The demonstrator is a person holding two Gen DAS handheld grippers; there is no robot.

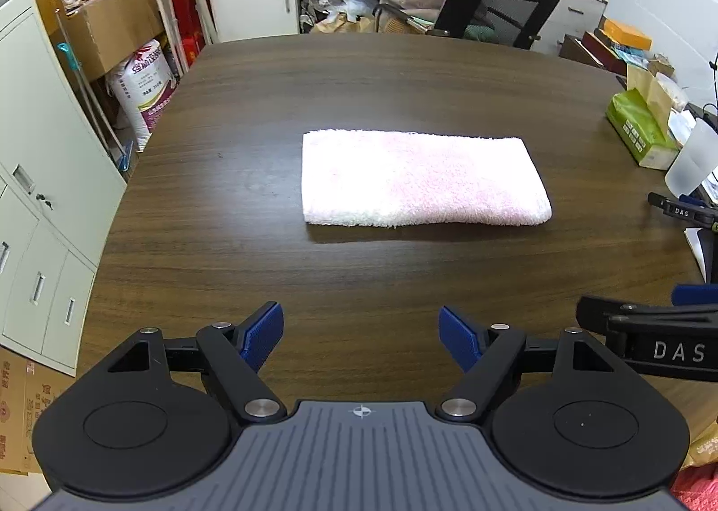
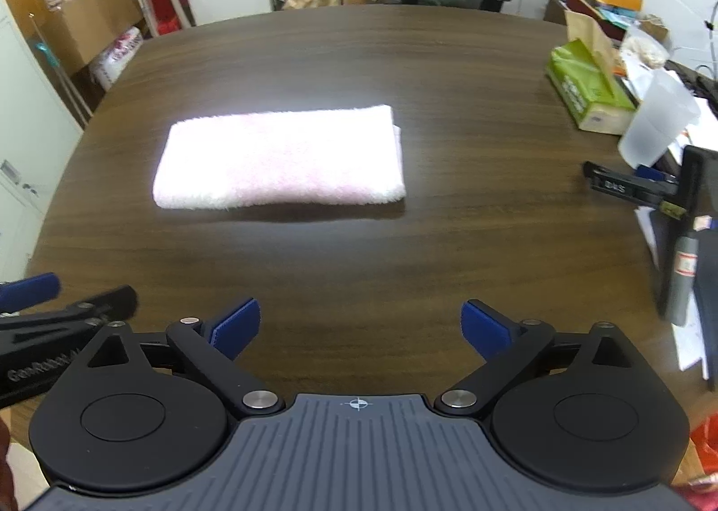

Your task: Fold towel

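Cluttered office shelving and cabinets surround a dark wood-grain bench [image 1: 404, 76]. On it, mid-bench and nearer the far edge, lies the pink towel [image 1: 422, 179], folded into a flat rectangular pad of thick, fuzzy terry. Both sets of fingers stand wide apart and hold nothing: left gripper [image 1: 361, 336] and right gripper [image 2: 361, 327] hover over the near edge, well apart from the towel. Judged soft, light and limp, it will sag unless gripped at two corners of one short edge. Layers appear to peek out at its right end, though glare blurs this. Blue ribbed pads [image 2: 235, 325] should grip terry well.
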